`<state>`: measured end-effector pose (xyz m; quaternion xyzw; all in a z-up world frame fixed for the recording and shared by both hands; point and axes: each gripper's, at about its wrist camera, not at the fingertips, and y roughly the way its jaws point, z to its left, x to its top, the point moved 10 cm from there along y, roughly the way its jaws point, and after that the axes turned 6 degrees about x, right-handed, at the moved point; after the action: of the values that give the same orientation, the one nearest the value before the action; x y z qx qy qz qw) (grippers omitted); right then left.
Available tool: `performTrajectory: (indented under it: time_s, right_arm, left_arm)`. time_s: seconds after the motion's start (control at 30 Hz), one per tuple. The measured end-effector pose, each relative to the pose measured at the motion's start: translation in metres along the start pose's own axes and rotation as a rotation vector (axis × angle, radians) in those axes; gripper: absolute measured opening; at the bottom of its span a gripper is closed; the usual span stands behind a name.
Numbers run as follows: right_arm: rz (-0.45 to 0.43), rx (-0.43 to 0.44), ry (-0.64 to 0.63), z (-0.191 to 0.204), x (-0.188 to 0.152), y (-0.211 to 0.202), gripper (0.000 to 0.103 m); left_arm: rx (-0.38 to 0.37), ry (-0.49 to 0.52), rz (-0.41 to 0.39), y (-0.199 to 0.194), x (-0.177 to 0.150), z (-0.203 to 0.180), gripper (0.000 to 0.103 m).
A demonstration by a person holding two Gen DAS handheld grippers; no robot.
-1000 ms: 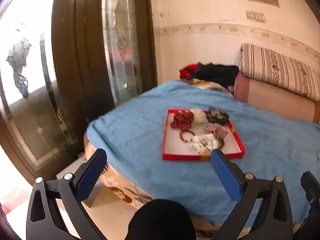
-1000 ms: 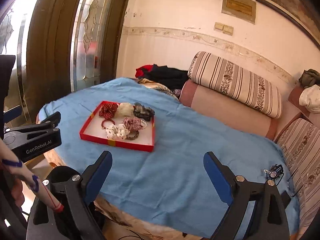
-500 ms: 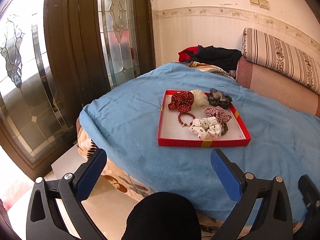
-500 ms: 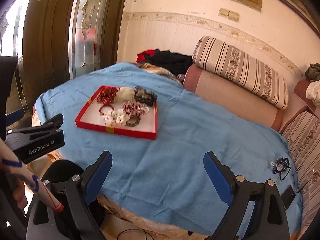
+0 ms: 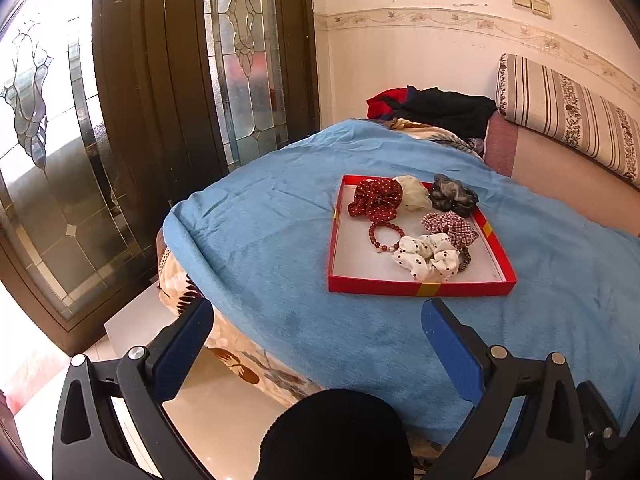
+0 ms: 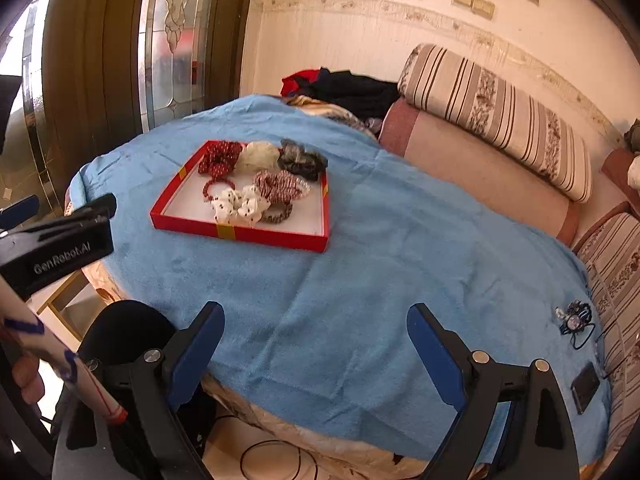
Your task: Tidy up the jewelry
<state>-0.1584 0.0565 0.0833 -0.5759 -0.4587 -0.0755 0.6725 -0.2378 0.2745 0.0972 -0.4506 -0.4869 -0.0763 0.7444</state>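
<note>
A red tray [image 5: 416,289] with a white floor lies on the blue blanket; it also shows in the right wrist view [image 6: 240,236]. In it lie a red dotted scrunchie [image 5: 376,198], a cream one [image 5: 414,192], a grey one [image 5: 452,195], a checked one [image 5: 450,227], a white spotted one [image 5: 426,258] and a red bead bracelet [image 5: 385,235]. My left gripper [image 5: 316,322] is open and empty, short of the tray's near edge. My right gripper [image 6: 316,328] is open and empty, over the blanket to the tray's right and nearer.
The blue blanket [image 6: 400,264] covers a bed. A small dark trinket with a cord [image 6: 574,320] and a phone [image 6: 585,386] lie at its right side. Striped bolsters [image 6: 496,116] and dark clothes [image 6: 352,90] line the back. Glass doors [image 5: 120,120] stand left.
Both grippers have moved closer to the bed and tray, which now looks larger and lower in both views. Both jaws stay open.
</note>
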Motion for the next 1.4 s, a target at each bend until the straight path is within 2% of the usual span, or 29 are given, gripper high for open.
performTrajectory:
  time_s: [0.13,0.3,0.53,1.4]
  right_arm:
    - [0.024,0.001,0.003,-0.001,-0.002,0.007,0.095]
    - [0.012,-0.032,0.009,-0.011,0.005,0.011,0.095]
    - [0.042,-0.036,0.011,-0.011,-0.001,0.020,0.095]
    - [0.054,-0.046,0.000,-0.012,-0.002,0.034,0.095]
  left_arm:
    - [0.004,-0.008,0.013,0.008,0.003,0.003,0.103]
    - [0.006,-0.028,-0.010,0.015,0.011,0.004,0.103]
    - [0.010,-0.001,-0.001,0.022,0.008,0.003,0.103]
    - [0.026,0.019,0.015,0.042,0.003,0.003,0.103]
